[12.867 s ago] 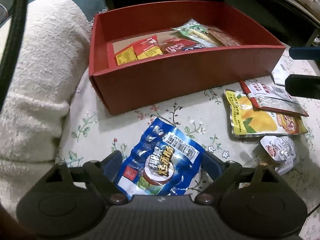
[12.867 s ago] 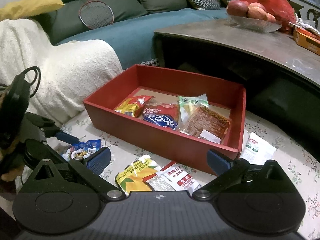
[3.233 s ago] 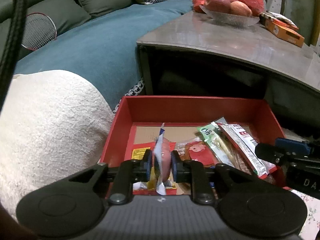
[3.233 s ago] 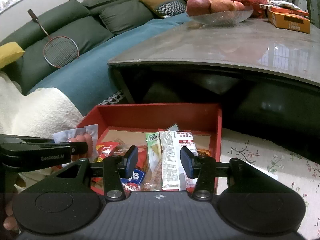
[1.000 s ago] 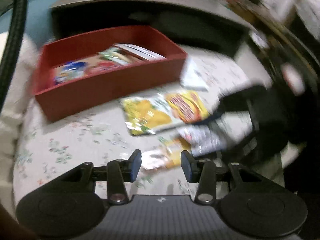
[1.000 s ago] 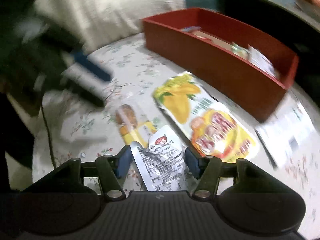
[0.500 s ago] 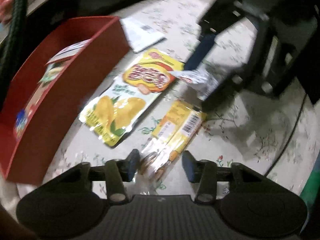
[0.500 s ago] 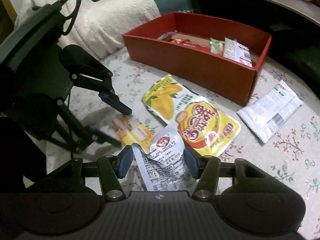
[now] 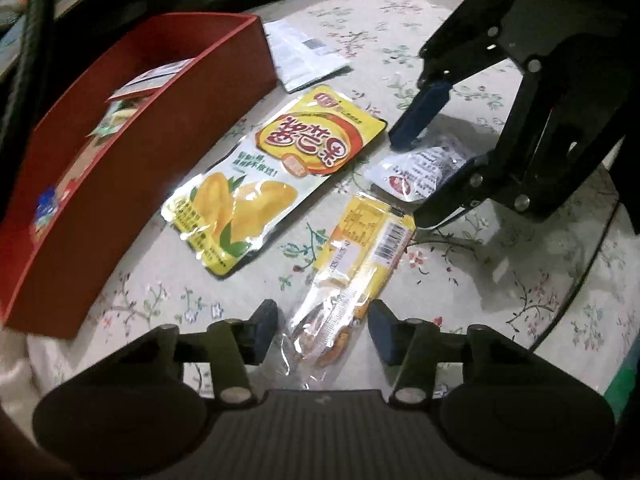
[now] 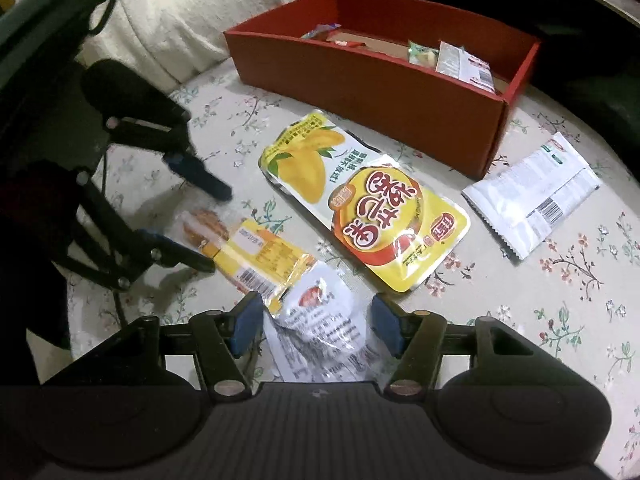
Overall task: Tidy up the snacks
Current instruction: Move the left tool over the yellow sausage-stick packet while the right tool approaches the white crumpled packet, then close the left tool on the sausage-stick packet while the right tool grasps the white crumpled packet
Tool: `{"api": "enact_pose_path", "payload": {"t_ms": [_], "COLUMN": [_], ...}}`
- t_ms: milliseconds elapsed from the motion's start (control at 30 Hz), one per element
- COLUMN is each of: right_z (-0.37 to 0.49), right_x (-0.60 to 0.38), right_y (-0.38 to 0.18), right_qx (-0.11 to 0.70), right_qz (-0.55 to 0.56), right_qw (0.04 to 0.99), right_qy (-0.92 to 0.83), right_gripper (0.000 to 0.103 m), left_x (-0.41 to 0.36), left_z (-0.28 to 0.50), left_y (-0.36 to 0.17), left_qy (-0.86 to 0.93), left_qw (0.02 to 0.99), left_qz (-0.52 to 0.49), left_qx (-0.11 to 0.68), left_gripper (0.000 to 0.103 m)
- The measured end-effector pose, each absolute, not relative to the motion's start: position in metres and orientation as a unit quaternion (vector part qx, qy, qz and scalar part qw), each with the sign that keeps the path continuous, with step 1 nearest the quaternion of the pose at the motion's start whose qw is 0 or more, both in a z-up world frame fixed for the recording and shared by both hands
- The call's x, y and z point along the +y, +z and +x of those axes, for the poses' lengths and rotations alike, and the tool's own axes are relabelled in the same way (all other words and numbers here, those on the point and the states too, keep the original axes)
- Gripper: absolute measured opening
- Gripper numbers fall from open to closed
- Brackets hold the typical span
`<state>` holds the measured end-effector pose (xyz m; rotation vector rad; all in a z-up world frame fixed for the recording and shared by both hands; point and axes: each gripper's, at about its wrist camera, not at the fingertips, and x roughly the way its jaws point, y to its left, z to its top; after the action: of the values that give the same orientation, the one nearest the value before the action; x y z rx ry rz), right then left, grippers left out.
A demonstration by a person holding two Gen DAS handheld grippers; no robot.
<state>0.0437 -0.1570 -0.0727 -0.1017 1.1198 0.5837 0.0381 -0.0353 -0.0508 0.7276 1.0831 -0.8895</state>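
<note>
A long yellow snack bar packet (image 9: 360, 240) lies on the flowered cloth, its clear end between the fingers of my left gripper (image 9: 324, 332). Those jaws are closing, and a small gap still shows at each pad. A crumpled white packet (image 10: 320, 320) lies between the fingers of my right gripper (image 10: 316, 324), whose jaws are opening around it without pressing. Each gripper shows in the other's view: the right gripper (image 9: 412, 180) straddles the white packet (image 9: 420, 172), and the left gripper (image 10: 216, 232) straddles the yellow packet (image 10: 264, 256). The red box (image 9: 140, 128) (image 10: 360, 80) holds several snacks.
A large yellow mango pouch (image 9: 280, 172) (image 10: 360, 200) lies flat between the grippers and the box. A flat white packet (image 9: 304, 52) (image 10: 532, 192) rests by the box's end. A cream blanket (image 10: 200, 8) is bunched behind the box. A dark cable (image 9: 580, 280) runs along the cloth's edge.
My left gripper swung and rolled down over the yellow snack bar packet, so its clear end now sits between the fingers. The right gripper stayed over the white packet.
</note>
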Motion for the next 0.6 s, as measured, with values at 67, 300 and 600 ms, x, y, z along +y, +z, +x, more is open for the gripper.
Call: {"api": "enact_pose_path", "payload": {"t_ms": [67, 300, 600], "right_z": [0.043, 0.04, 0.023], "right_x": [-0.156, -0.165, -0.159], "right_y": [-0.071, -0.064, -0.064], "right_qx": [0.522, 0.517, 0.505], "right_qz": [-0.052, -0.031, -0.065], "right_qw": [0.808, 0.816, 0.803], "right_qy": [0.267, 0.256, 0.308], "right_gripper": [0.062, 0.039, 0.09], "left_x": [-0.037, -0.019, 0.019], "left_z": [0.031, 0.016, 0.018], "left_y": [-0.05, -0.05, -0.039], "left_qy": [-0.381, -0.34, -0.306], "left_qw": [0.712, 0.747, 0.787], "left_qz": [0.329, 0.257, 0.094], "left_qx": [0.49, 0.511, 0.527], "left_gripper": [0.04, 0.033, 0.03]}}
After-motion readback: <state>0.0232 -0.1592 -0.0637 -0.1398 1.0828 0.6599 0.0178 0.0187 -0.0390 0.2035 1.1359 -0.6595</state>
